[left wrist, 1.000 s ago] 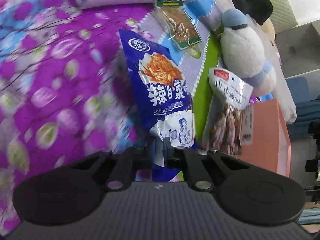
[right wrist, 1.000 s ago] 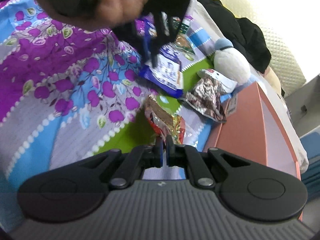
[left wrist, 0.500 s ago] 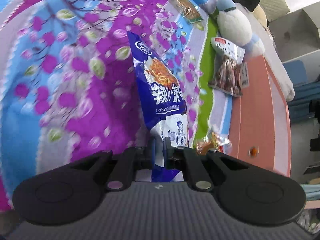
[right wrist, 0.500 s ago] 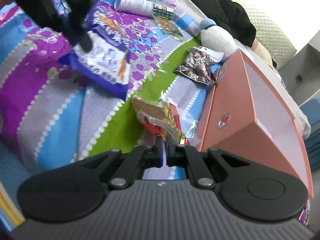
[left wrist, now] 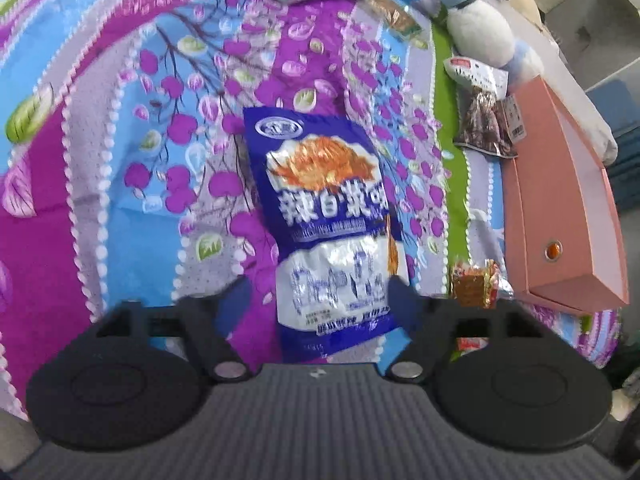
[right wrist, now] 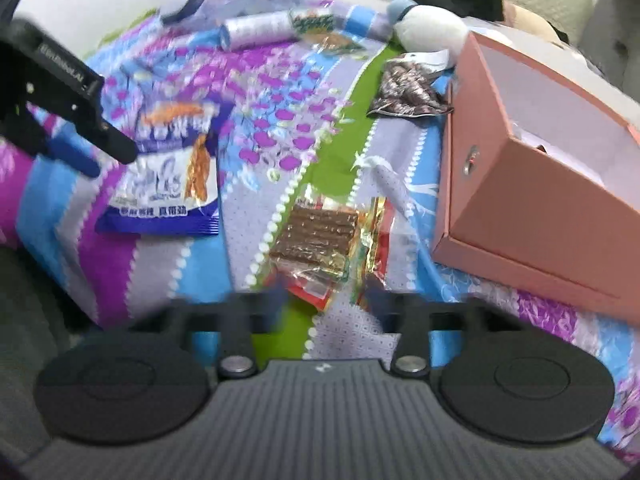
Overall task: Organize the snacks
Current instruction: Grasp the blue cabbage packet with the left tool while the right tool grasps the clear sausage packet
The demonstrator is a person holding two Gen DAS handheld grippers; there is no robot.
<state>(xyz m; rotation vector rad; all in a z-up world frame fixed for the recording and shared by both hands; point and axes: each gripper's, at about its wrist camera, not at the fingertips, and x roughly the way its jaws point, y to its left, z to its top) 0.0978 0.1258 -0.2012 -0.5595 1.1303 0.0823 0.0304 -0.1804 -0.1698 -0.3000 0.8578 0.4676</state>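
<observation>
With both sets of jaws opening and gripping nothing, left gripper [left wrist: 312, 292] straddles the blue snack bag [left wrist: 324, 224] lying centre-frame on the bed [left wrist: 120, 184]; right gripper [right wrist: 320, 300] straddles the gold-red packet [right wrist: 324, 240]. Looks like a release step. Next: regrasp each and carry it to the pink box [right wrist: 532, 184] at right.

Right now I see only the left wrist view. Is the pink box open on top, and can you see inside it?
Observer: Yes. The right wrist view shows the pink box open on top, with its pale inside visible.
Operator: Is the red-gold packet held?
Observer: No. The red-gold packet lies flat on the bedspread. Its near end is between the opening fingers of the right gripper, and they are not pressing it.
</observation>
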